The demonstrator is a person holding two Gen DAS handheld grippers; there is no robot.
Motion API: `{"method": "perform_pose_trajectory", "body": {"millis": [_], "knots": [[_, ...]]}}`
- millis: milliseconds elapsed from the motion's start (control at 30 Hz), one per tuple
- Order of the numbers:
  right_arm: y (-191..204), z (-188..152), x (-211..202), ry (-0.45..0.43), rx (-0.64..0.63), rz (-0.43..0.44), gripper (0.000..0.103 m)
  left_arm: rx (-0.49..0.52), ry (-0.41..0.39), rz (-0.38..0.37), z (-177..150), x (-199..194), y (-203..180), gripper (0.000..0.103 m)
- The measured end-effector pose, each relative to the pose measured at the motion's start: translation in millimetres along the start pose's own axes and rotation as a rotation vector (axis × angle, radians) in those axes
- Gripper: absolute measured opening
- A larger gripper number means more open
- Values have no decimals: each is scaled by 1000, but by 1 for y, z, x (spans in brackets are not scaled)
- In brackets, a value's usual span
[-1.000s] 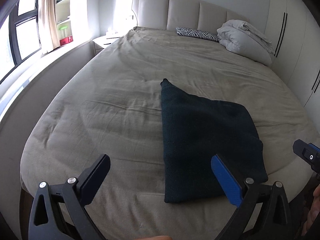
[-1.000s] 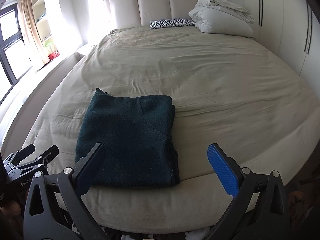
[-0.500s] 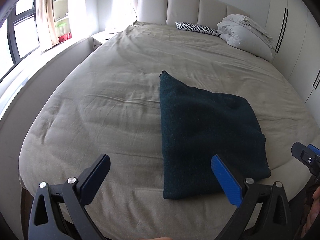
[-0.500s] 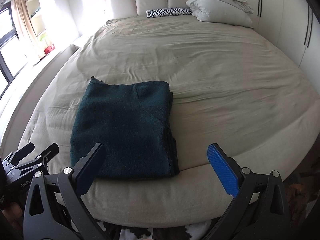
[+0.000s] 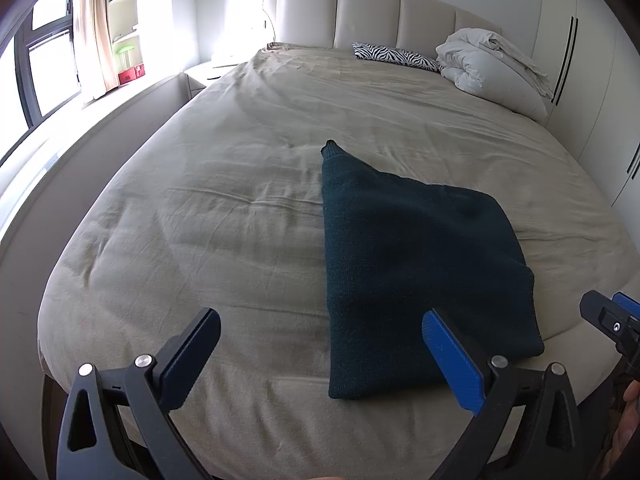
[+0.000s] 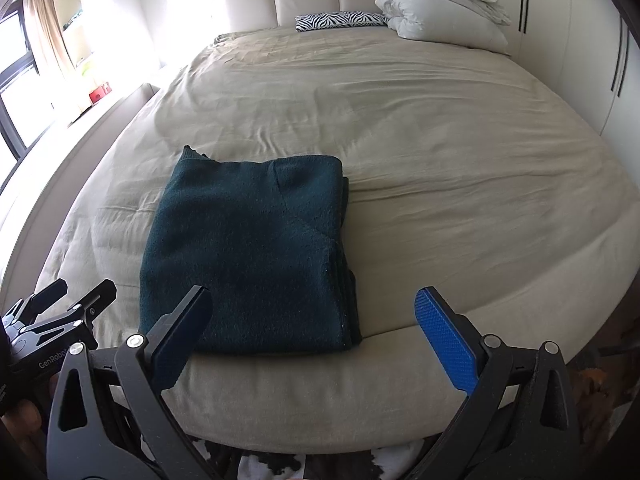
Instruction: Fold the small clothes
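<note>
Near the foot edge of the bed lies the dark green sweater (image 6: 248, 248), already folded into a thick rectangle, with its layered edges stacked along the right side and one small corner poking out at the far left. It sits flat on the beige bedspread (image 6: 440, 160), well apart from the zebra-print pillow (image 6: 340, 21) and the bundled white duvet (image 6: 440, 12) up at the headboard.

Both tools hang just short of the bed edge, touching nothing: the left gripper (image 5: 320, 354) is spread wide and empty, and so is the right gripper (image 6: 312, 328). To my eye the fold looks about finished. If anything is left, I'd tuck in that stray corner and press the stack lightly, coming down from above, not dragging sideways, so the layers don't slide apart.
</note>
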State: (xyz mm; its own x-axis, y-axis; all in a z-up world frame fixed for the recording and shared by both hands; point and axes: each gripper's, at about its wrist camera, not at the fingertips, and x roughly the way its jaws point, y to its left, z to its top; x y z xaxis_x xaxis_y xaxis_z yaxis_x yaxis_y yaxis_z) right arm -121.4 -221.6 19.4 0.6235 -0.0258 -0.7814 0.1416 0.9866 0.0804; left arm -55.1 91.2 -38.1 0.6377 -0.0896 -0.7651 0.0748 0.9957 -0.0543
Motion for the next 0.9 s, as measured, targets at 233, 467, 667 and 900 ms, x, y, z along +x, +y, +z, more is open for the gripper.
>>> {"method": "perform_pose_trajectory", "body": {"millis": [233,467,667,900], "knots": [[0,-1,1,3,3,0,103,2,0,-1,0,1,1,103],[-2,-3,4,10,3,3,103,0,1,0,0,0,-1,103],[-3,-3,5,13,4,3,103,1,2,0,0,0,0,103],[-3,-5,6,19,3,5,103,1,1,0,-1,0,-1,103]]}}
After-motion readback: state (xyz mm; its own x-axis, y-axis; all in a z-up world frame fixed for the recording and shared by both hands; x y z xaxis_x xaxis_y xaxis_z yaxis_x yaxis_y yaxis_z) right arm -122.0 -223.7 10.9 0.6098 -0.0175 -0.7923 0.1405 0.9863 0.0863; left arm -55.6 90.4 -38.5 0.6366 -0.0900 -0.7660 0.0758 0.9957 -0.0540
